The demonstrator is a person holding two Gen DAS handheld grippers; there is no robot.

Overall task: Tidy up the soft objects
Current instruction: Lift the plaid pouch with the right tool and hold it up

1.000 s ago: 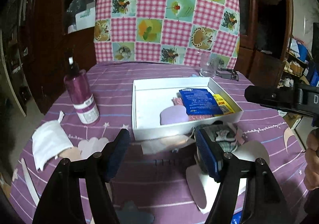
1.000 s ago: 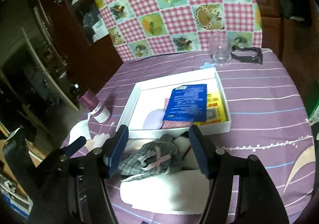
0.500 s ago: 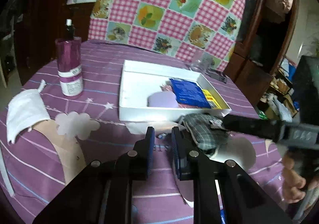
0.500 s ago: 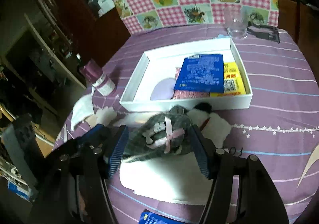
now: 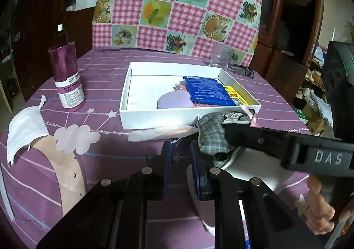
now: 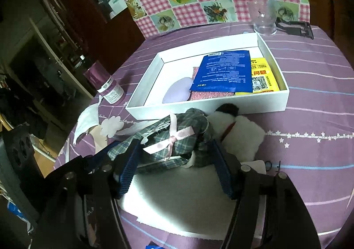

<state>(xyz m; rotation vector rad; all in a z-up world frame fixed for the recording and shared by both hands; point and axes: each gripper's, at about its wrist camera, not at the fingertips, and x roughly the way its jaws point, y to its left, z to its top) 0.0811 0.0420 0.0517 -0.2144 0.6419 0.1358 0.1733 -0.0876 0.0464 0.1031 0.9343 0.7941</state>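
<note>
Since the grey plaid fabric pouch with the pink ribbon bow (image 6: 177,138) lay on the purple striped tablecloth (image 6: 309,116) just in front of the near wall of the white shallow cardboard box (image 6: 208,109), my right gripper (image 6: 177,169) was the nearer one: the pouch sat straight ahead between its blue pads, long axis running roughly across the gap, jaws fairly wide. Couldn't tell whether the pads pressed the cloth yet; looked like straddling, not clamping. The pouch rested partly on a white flat sheet (image 6: 188,200) and touched a white fluffy plush toy with a dark tip and red collar (image 6: 239,136) on its right side. My left gripper (image 5: 179,167) sat just left of the pouch, jaws narrowed to a slit with nothing between them that I could see, fabric just beside its right pad. Judgement: right closes on the pouch, then lifts it forward over the box wall. The box already held a blue foil packet (image 6: 223,71), a yellow printed packet (image 6: 263,78) and a lilac soft pad (image 6: 177,91); the free floor was on the left half.
</note>
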